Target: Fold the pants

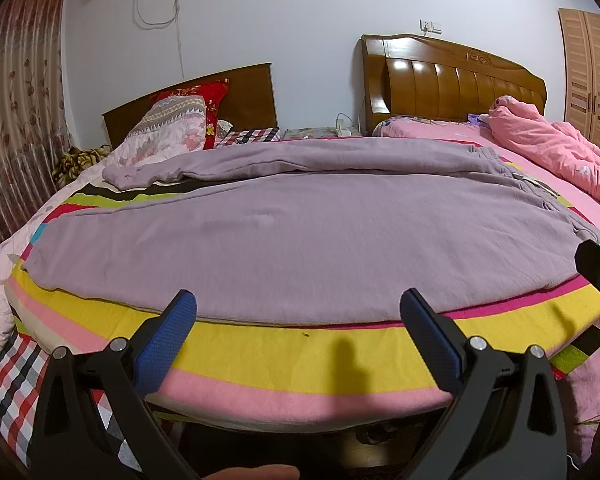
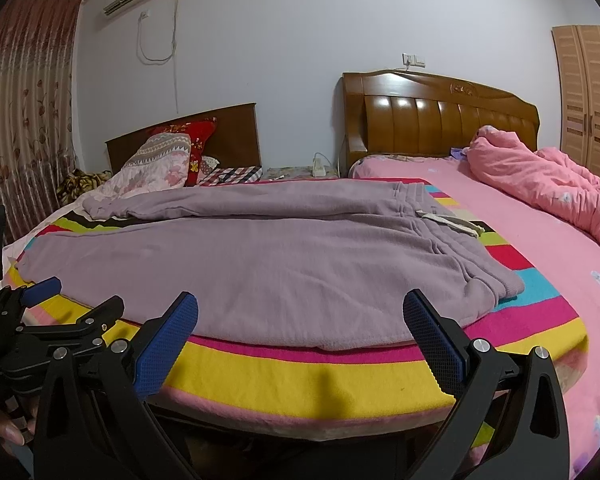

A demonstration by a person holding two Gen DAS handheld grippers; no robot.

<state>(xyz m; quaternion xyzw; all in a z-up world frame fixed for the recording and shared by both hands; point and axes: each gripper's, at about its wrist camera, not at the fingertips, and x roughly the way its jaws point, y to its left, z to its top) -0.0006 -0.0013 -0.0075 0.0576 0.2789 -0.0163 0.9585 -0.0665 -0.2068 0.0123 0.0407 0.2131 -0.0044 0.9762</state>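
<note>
Lilac sweatpants [image 1: 284,236] lie spread flat on a striped multicolour blanket [image 1: 300,352] on the bed, waistband to the right, both legs running left, the far leg bunched at its cuff. They also show in the right wrist view [image 2: 260,264], with a white drawstring [image 2: 448,222] at the waistband. My left gripper [image 1: 298,308] is open and empty, fingers just short of the pants' near edge. My right gripper [image 2: 300,312] is open and empty at the near edge, closer to the waistband. The left gripper also shows in the right wrist view [image 2: 76,300] at the lower left.
A pink quilt [image 2: 540,184] is heaped at the right on a pink sheet. Pillows [image 1: 172,128] and a second bed lie at the far left, with wooden headboards [image 1: 452,80] behind. A curtain hangs at the left, a wardrobe [image 2: 588,96] at the right.
</note>
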